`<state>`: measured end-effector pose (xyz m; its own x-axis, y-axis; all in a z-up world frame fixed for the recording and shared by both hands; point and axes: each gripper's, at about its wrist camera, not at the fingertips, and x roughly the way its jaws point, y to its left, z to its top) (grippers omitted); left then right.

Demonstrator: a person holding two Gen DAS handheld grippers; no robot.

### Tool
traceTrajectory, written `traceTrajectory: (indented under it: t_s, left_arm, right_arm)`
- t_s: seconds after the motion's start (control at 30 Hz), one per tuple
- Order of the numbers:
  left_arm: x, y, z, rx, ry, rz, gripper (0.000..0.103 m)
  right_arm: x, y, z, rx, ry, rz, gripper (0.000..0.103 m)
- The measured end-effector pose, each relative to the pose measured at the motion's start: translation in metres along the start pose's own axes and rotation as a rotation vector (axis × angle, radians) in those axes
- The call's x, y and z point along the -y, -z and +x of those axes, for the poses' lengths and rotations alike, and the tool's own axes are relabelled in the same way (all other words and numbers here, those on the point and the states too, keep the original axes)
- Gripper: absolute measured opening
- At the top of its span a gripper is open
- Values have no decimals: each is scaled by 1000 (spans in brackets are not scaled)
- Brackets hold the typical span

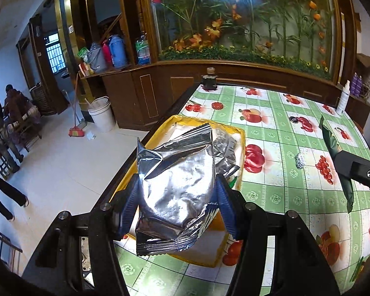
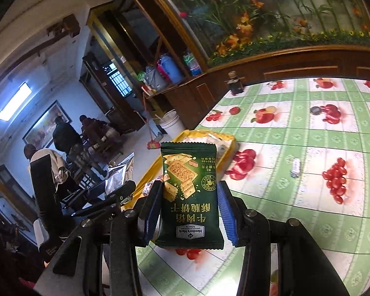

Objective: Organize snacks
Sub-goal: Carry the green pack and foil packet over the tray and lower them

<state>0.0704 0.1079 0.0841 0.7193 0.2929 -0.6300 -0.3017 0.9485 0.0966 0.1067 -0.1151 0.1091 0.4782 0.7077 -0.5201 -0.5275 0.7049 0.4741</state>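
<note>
My left gripper [image 1: 176,197] is shut on a silver foil snack packet [image 1: 177,185] and holds it above a yellow tray [image 1: 241,148] at the table's left edge. Another silver packet [image 1: 224,145] lies in the tray. My right gripper [image 2: 188,209] is shut on a dark green cracker packet [image 2: 190,197], held upright above the table just right of the yellow tray [image 2: 230,145]. The green packet [image 1: 333,148] and right gripper body also show at the right of the left wrist view. The silver packet [image 2: 118,175] shows at the left of the right wrist view.
The table has a green-and-white fruit-print cloth [image 1: 283,128]. A dark bottle [image 1: 210,80] stands at its far edge and a white bottle [image 1: 342,98] at the far right. A small wrapped sweet [image 1: 299,160] lies on the cloth. The floor drops off to the left, with a white bucket [image 1: 101,113].
</note>
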Motion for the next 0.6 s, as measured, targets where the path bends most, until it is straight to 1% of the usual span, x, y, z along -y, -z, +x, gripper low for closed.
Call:
traceTrajectory:
  t_s: [0.2,0.4,0.6]
  left_arm:
    - [-14,1,4,4,-13,-29,58]
    - [-23,1,11,-5,-18,-49,58]
    - [-31,2,27,-41,-21,-59,58]
  right_arm:
    - [-17,-3,19,-21,-12,-26,45]
    - [-24,-6,34,-38,-23,-35,45]
    - [-24,-12,70,-75,-25,-31,45]
